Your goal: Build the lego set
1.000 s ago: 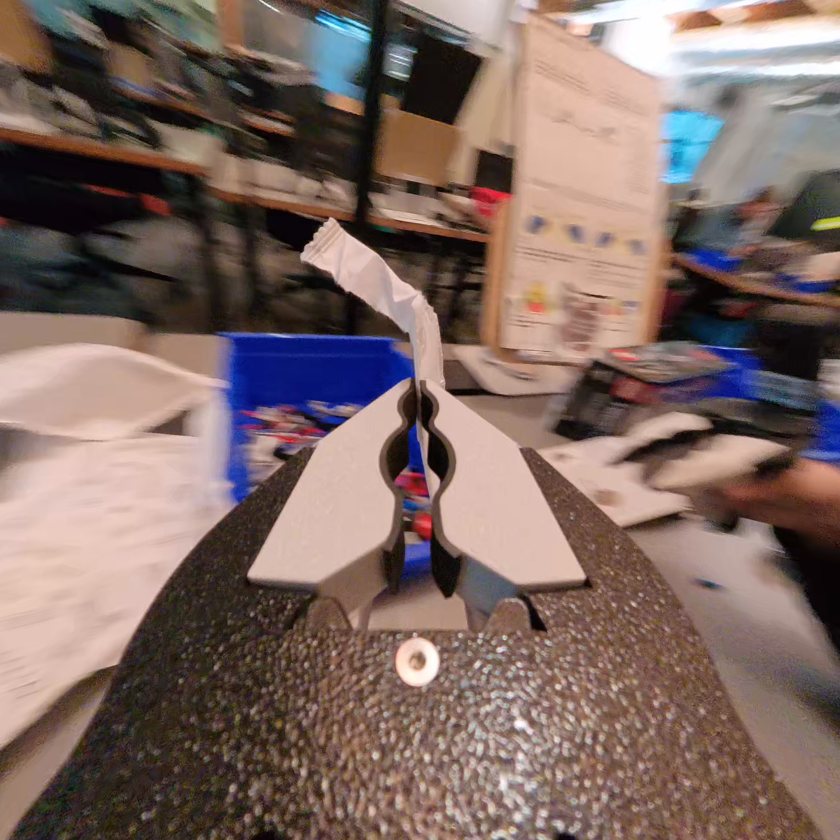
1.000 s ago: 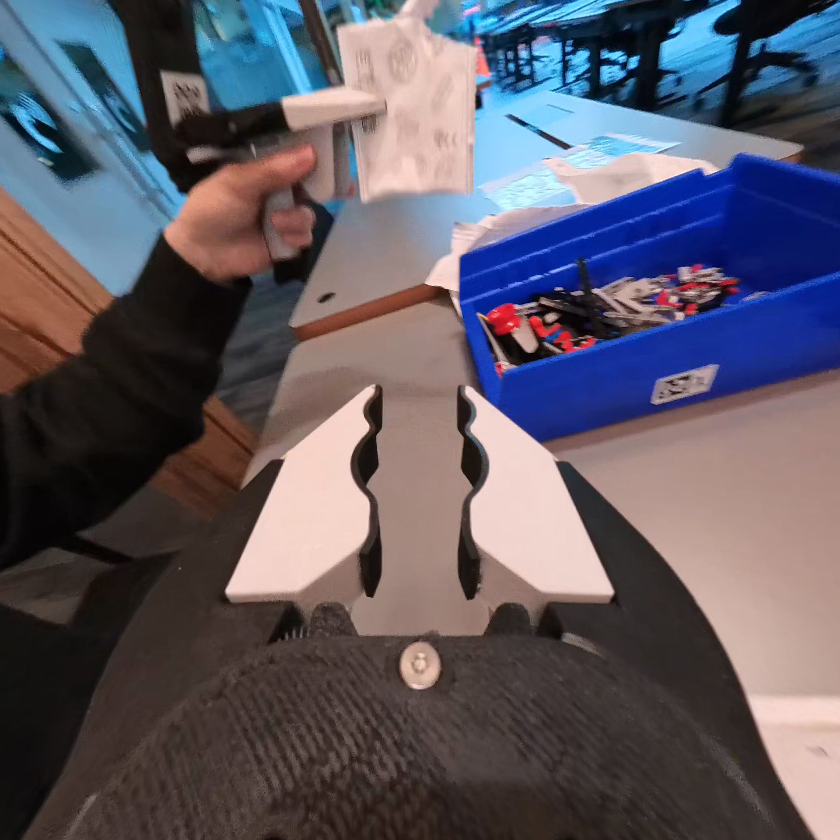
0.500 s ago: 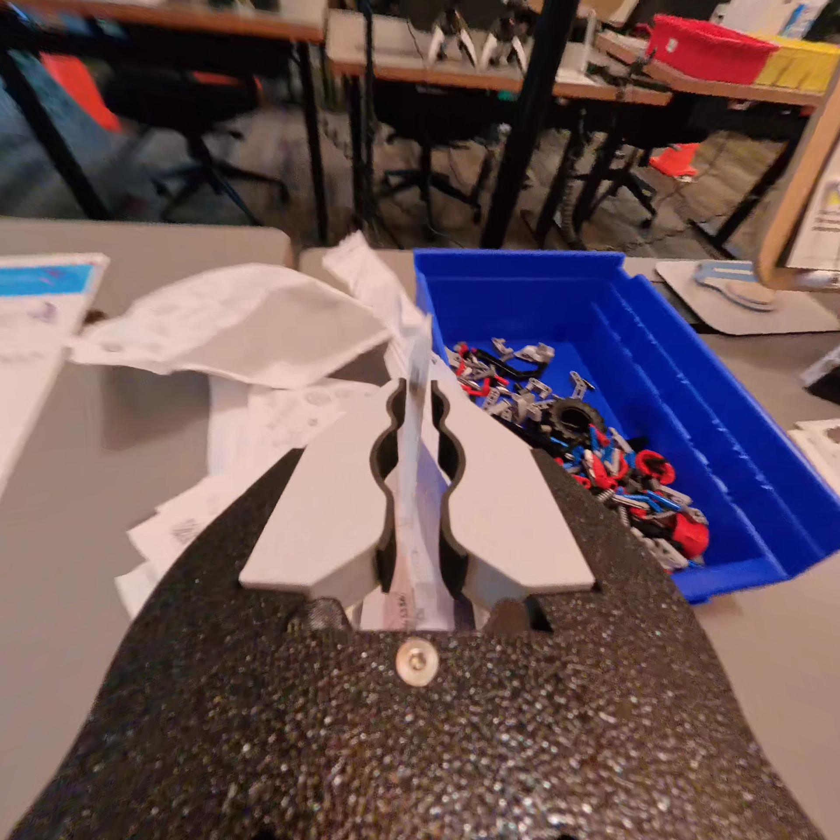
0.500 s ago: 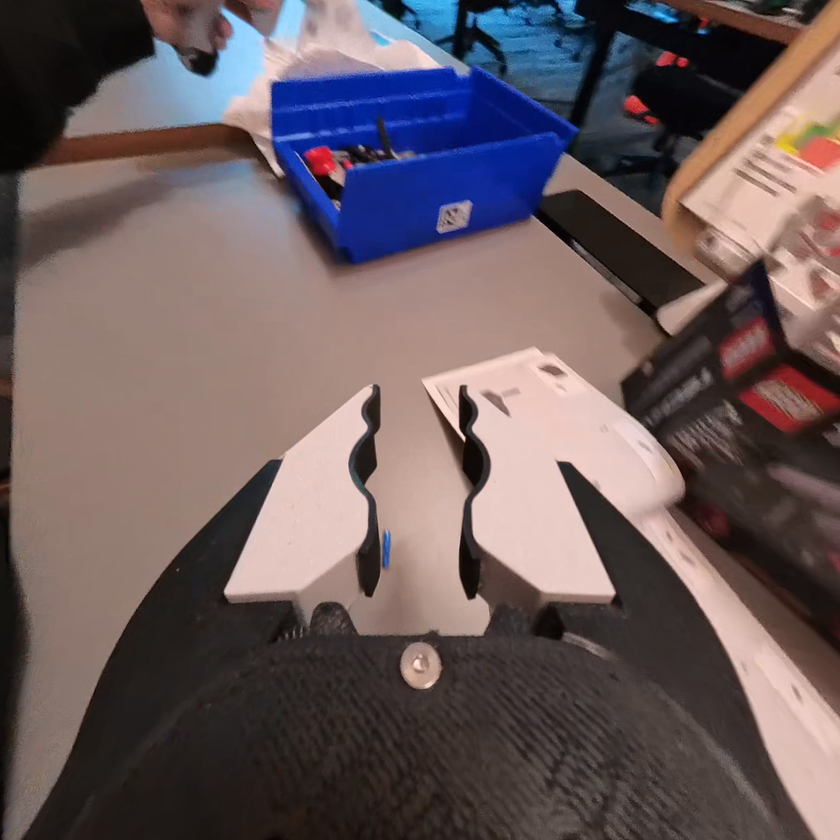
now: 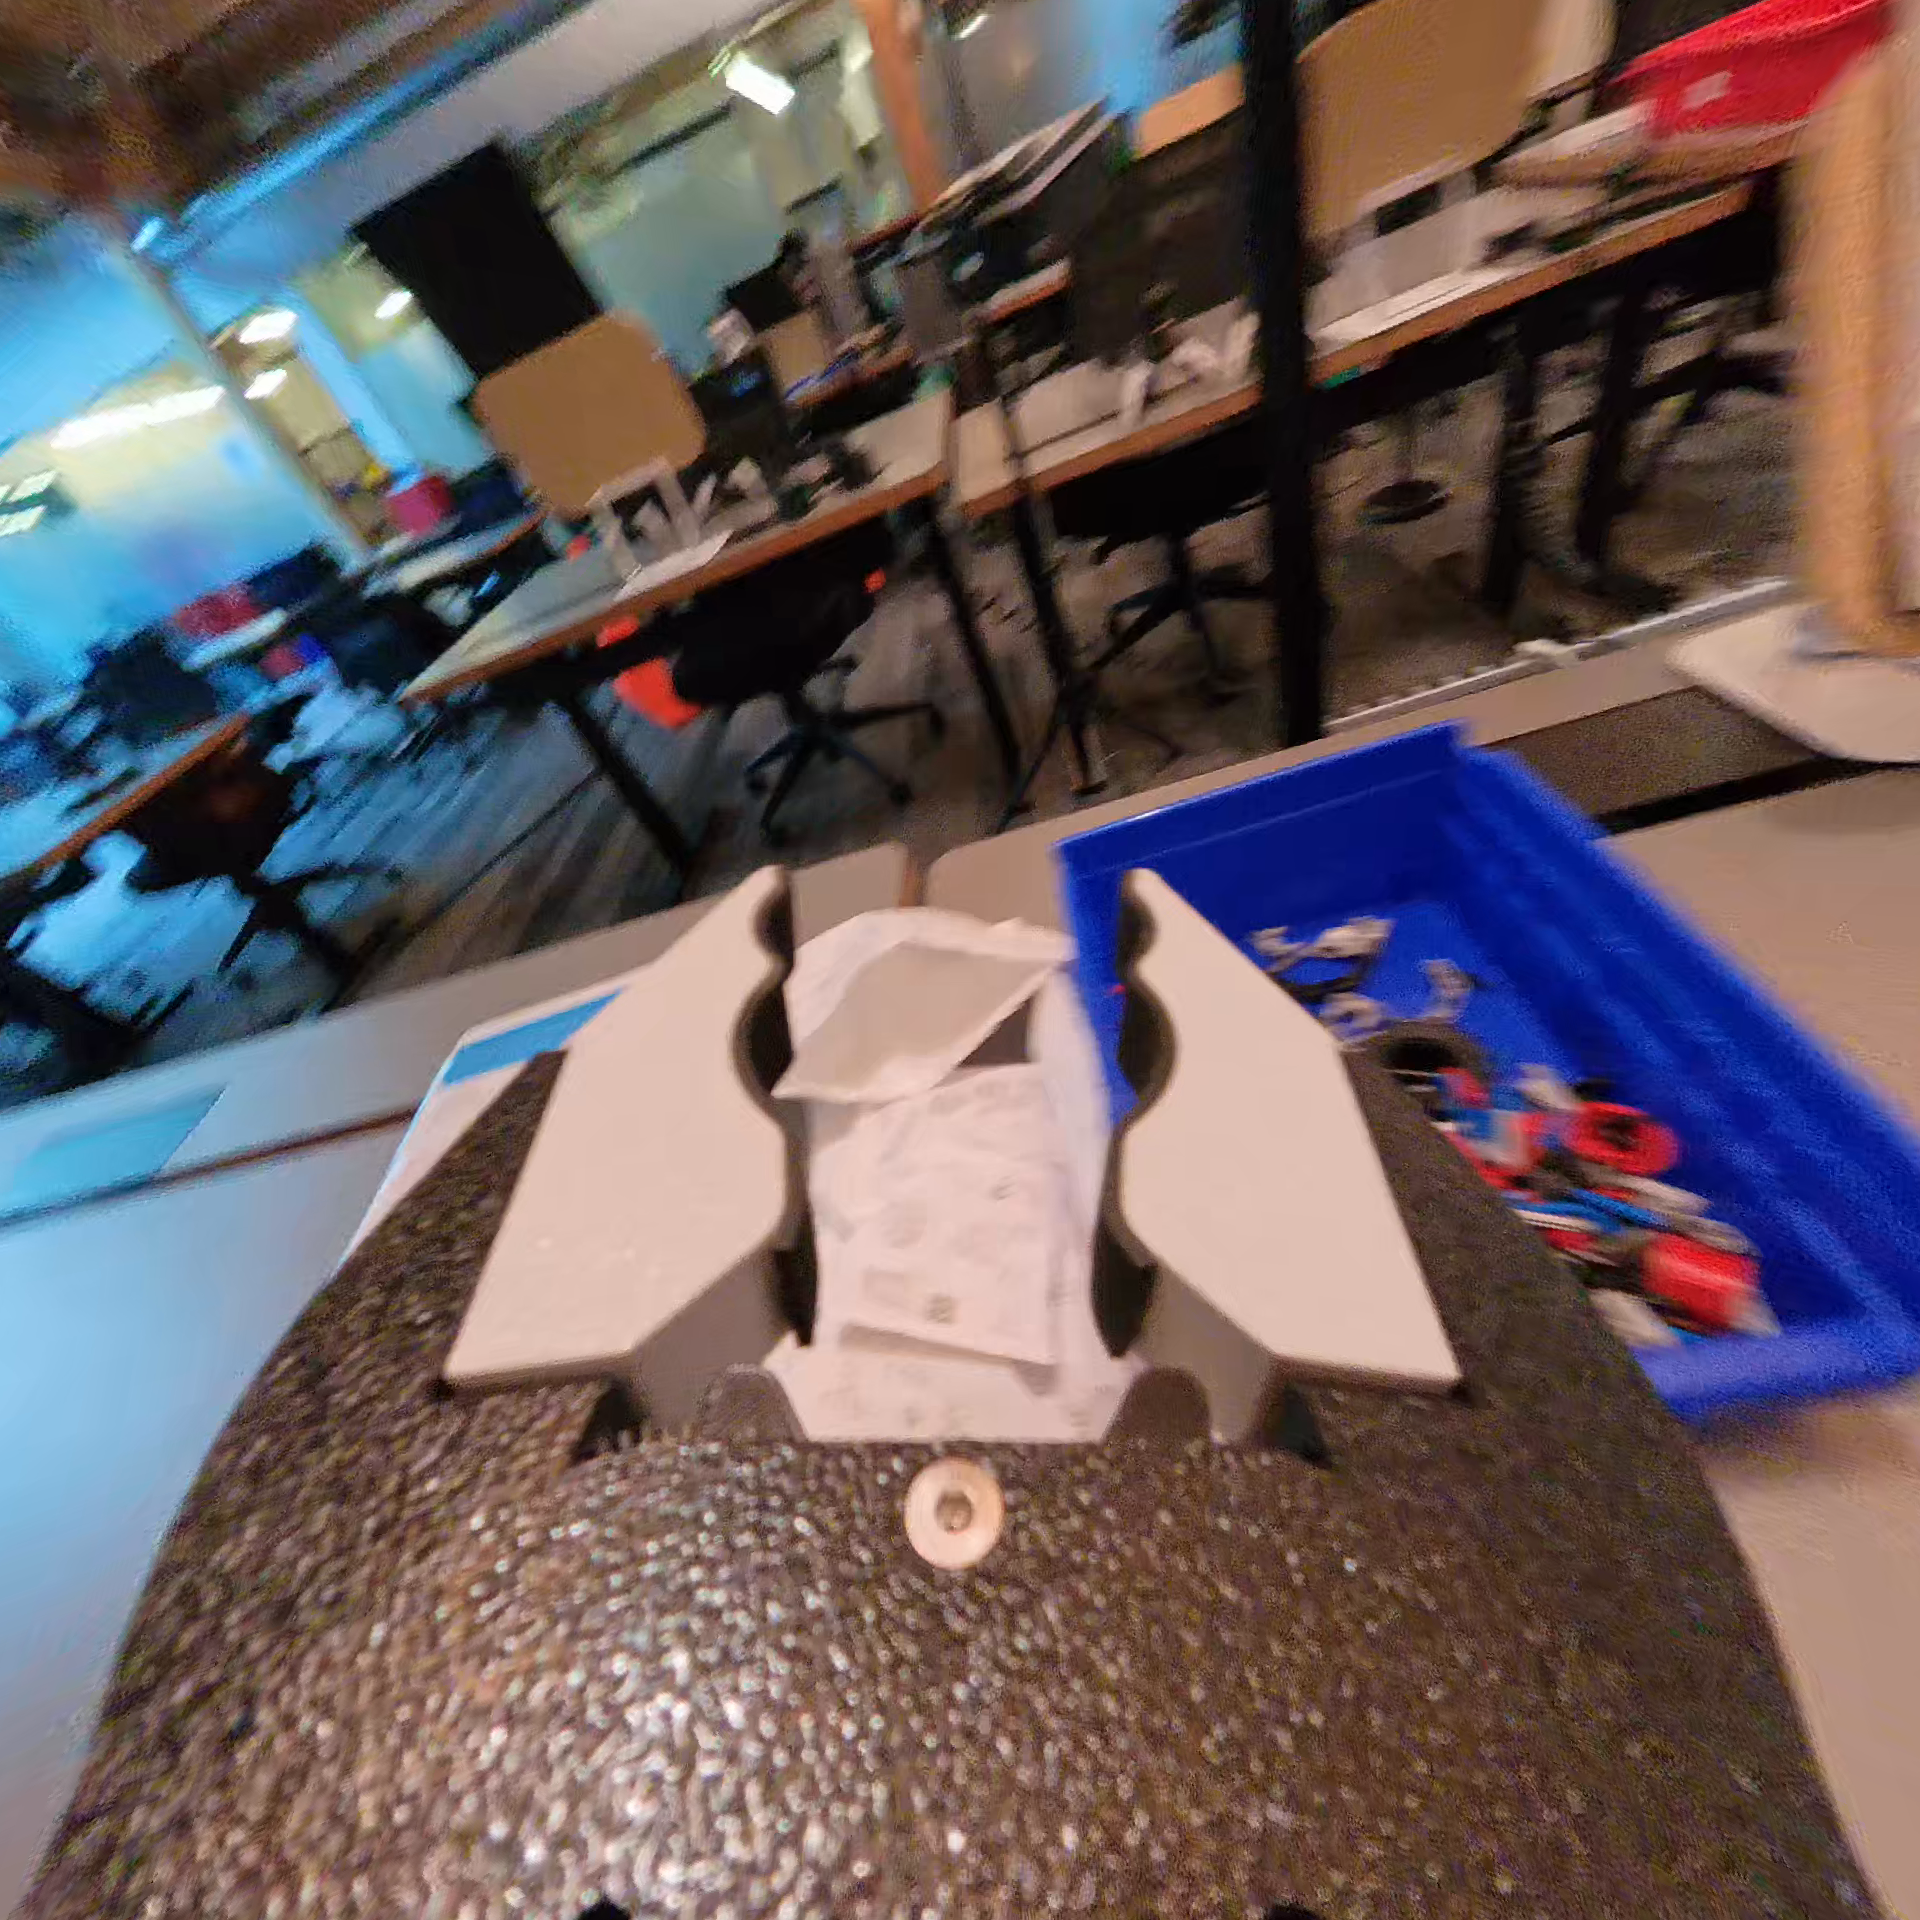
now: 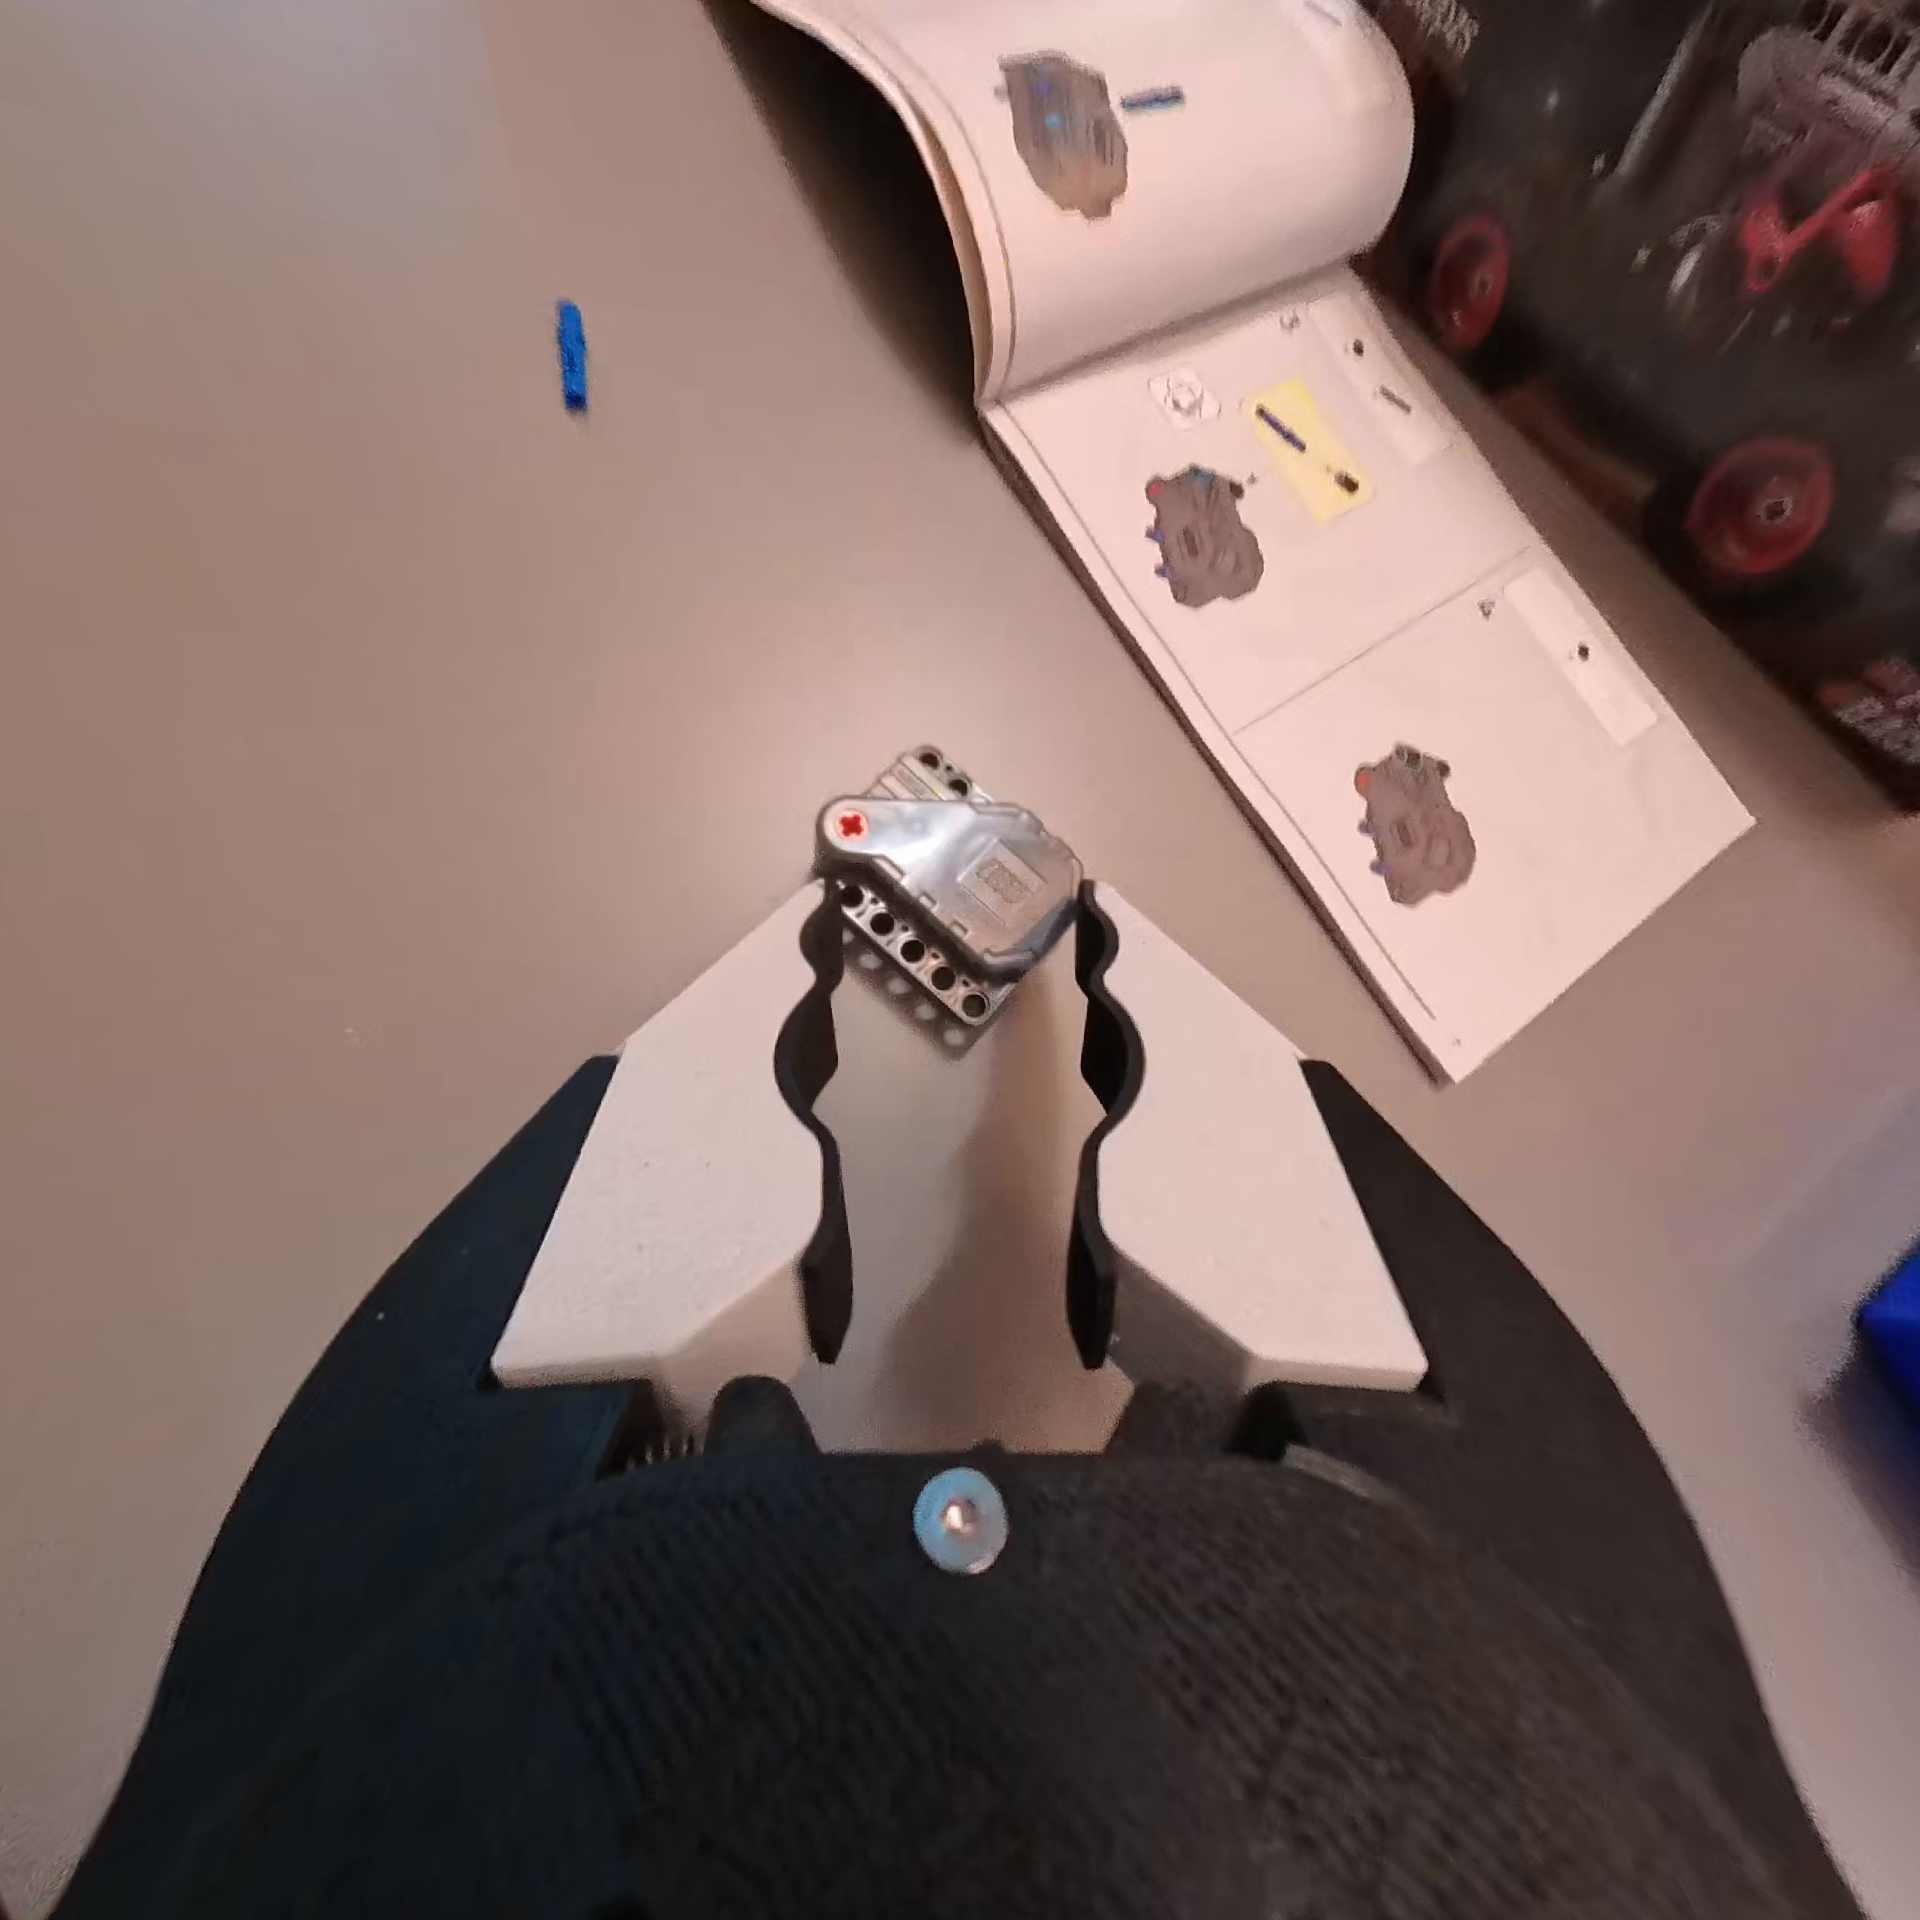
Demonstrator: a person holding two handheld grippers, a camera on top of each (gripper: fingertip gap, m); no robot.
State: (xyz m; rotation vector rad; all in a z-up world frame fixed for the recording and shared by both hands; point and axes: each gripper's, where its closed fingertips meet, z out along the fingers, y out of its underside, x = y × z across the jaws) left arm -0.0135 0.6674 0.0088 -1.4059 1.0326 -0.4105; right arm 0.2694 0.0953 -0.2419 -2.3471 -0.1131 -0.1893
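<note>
My right gripper [image 6: 948, 896] is open, pointing down at the grey table. A grey lego motor block [image 6: 951, 883] with a red cross hole lies between its fingertips; both tips sit at the block's sides, and I cannot tell if they press it. A small blue pin [image 6: 570, 353] lies apart at the upper left. My left gripper [image 5: 956, 894] is open and empty above a pile of white paper bags [image 5: 914, 1029]. A blue bin [image 5: 1756, 1049] with several loose lego parts [image 5: 1558, 1153] stands just to its right.
An open instruction booklet [image 6: 1351, 644] lies right of the motor block, with the dark lego box [image 6: 1714, 312] beyond it. A blue bin corner [image 6: 1896, 1340] shows at the right edge. Work tables and chairs [image 5: 810, 665] fill the blurred room behind. The small blue pin [image 6: 570, 353] lies around 15 cm away from my right fingertips.
My left gripper opened and let go of the white paper bag, which now lies on the pile. My right gripper swung down to the grey motor block and opened wider around it.
</note>
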